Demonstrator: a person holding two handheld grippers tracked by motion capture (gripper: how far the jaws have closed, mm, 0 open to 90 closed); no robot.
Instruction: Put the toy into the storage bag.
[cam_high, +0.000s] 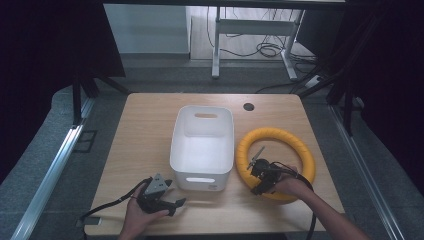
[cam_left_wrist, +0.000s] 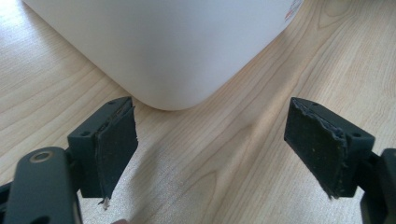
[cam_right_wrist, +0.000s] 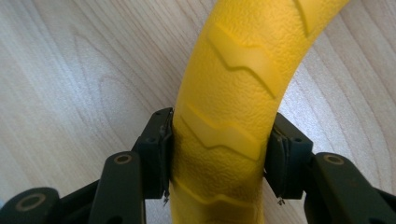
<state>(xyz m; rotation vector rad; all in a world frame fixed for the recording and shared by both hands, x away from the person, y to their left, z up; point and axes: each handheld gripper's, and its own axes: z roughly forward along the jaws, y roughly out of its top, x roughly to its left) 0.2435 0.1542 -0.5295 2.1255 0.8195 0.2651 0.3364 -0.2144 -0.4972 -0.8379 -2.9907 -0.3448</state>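
High view, white bin (cam_high: 202, 150) beside yellow ring (cam_high: 275, 162)

In the high view the desk (cam_high: 150, 130) is evenly and softly lit, while both sides of the picture are almost black; the picture is slightly soft and grainy. The white bin (cam_high: 202, 145) is bright but without glare. In the left gripper view the fingers (cam_left_wrist: 114, 149) throw soft shadows on the wood, and the near parts are blurred. The right gripper view is bright and sharp on the textured yellow ring (cam_right_wrist: 233, 93).
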